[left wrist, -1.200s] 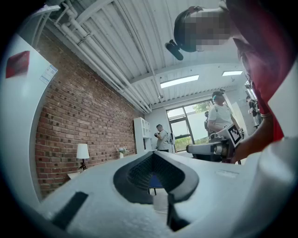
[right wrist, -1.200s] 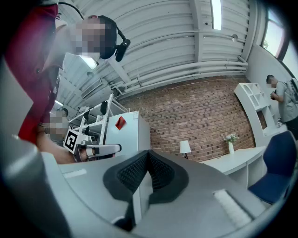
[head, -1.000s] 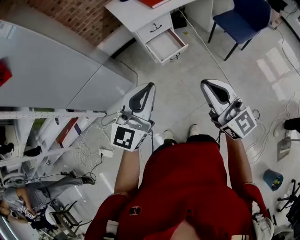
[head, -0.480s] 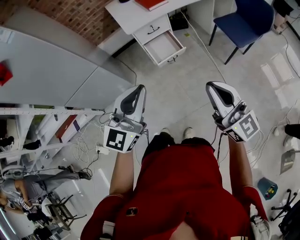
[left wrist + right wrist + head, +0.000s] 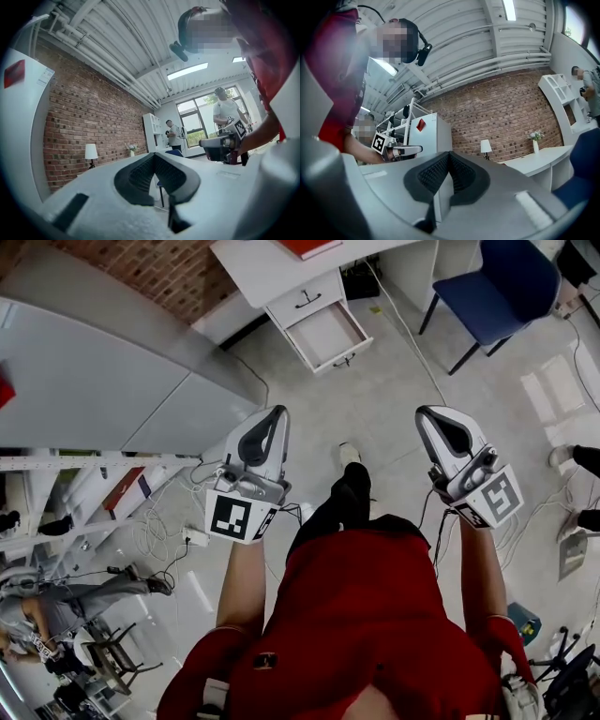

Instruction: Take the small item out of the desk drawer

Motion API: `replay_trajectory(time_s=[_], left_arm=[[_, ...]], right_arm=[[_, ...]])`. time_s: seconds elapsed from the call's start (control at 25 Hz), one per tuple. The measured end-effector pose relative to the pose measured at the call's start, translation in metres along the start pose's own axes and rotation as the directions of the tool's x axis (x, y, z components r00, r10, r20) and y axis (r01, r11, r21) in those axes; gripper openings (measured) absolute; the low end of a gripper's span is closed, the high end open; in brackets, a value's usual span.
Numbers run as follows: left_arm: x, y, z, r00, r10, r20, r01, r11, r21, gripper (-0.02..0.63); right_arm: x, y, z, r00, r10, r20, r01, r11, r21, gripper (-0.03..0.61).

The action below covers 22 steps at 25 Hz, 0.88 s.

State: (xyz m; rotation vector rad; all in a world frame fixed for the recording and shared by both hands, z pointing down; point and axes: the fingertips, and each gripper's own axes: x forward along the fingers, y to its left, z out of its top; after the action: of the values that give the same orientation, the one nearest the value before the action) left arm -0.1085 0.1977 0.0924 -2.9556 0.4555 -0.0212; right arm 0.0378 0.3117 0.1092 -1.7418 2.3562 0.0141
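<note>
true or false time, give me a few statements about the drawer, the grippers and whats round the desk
1. The desk's lower drawer is pulled open. True.
2. The left gripper holds a small item. False: its jaws are together with nothing between them.
3. The right gripper is inside the drawer. False: it is out over the floor, well short of the desk, jaws shut and empty.
4. A blue chair stands near the desk. True.
</note>
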Motion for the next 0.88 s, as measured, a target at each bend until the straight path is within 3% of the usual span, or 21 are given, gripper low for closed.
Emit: replay_trajectory(time_s=[0.4, 0.88], left_arm=[[0.07, 0.085, -0.033, 0.998, 0.058, 0.027, -0.058, 0.998, -0.013, 0.003], [0.141, 0.189, -0.063, 0.995, 0.096, 0.026, -0.094, 0.994, -0.052, 0.003]], right_arm=[[0.101, -0.051, -0.015, 0.989, 0.101, -0.104, -0.108, 0.992, -0.067, 0.012], [0.236, -0.123, -0.043, 0.963, 0.208, -0.174, -0.225, 0.971, -0.082, 0.012]])
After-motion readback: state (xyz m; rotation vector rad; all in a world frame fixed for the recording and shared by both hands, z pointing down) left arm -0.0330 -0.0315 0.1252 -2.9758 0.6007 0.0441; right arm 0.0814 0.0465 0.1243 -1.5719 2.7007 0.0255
